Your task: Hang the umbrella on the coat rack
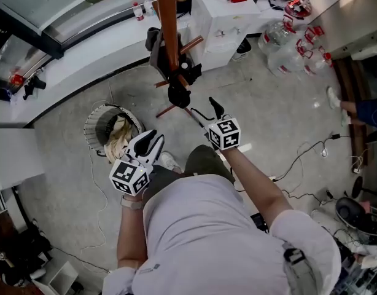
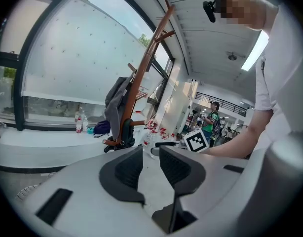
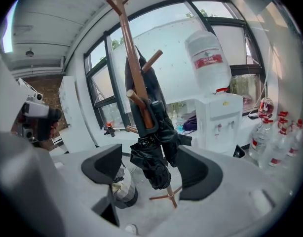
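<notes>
The brown wooden coat rack (image 1: pixel 169 29) stands on the floor ahead of me. A folded black umbrella (image 1: pixel 178 94) hangs from one of its pegs, low on the pole; in the right gripper view the umbrella (image 3: pixel 154 164) dangles beside the pole (image 3: pixel 130 53). My right gripper (image 1: pixel 208 111) is open, a little short of the umbrella, and touches nothing. My left gripper (image 1: pixel 148 144) is lower left, near my body, jaws a narrow gap apart with nothing between them (image 2: pixel 151 154). The rack (image 2: pixel 141 83) lies well beyond it.
A grey jacket (image 2: pixel 114 105) hangs on the rack. A wire waste basket (image 1: pixel 112 126) stands left of the rack's feet. A white water dispenser (image 3: pixel 220 117) and several water bottles (image 1: pixel 293 42) stand to the right. Cables (image 1: pixel 302 158) lie on the floor.
</notes>
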`<state>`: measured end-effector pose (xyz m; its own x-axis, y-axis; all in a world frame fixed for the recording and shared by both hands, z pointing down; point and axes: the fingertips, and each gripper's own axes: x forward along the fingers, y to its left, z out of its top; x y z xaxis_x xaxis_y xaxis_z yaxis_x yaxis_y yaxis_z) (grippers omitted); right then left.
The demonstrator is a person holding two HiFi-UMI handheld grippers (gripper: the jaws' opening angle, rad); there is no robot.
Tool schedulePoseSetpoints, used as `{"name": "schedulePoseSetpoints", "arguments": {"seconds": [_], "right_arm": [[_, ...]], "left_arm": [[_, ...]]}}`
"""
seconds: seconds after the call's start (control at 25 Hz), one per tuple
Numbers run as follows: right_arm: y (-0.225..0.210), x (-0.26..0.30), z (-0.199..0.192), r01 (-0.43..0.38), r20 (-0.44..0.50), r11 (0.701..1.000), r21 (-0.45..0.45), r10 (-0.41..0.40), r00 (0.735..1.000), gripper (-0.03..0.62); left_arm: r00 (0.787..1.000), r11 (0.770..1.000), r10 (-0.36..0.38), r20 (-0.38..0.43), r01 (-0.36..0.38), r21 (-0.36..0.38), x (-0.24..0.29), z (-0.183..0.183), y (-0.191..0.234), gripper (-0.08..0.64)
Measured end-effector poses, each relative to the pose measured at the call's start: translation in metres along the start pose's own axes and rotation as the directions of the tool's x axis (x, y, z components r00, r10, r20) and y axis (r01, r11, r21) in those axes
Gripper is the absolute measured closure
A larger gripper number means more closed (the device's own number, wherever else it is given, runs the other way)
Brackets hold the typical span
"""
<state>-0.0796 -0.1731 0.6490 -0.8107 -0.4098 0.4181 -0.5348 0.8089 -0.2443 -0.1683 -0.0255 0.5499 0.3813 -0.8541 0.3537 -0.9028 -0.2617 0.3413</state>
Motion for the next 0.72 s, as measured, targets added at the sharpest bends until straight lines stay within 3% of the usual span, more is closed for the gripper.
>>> {"name": "schedulePoseSetpoints", "arguments": {"seconds": [0.44, 0.72], "right_arm": [[-0.001, -0.086, 0.060, -0.024, 0.118, 0.998, -0.057, 0.030, 0.993, 0.404], [0.009, -0.136, 0.081, -0.075, 0.140, 0.995, -0.068, 0.084, 0.987, 0.411]], "left_arm": [[0.996, 0.996, -0.083, 0.027, 0.082, 0.046, 0.044, 0.030, -0.040, 0.469], [0.989, 0.988, -0.135, 0.054, 0.130, 0.084, 0.058, 0.046, -0.064, 0.469]]}}
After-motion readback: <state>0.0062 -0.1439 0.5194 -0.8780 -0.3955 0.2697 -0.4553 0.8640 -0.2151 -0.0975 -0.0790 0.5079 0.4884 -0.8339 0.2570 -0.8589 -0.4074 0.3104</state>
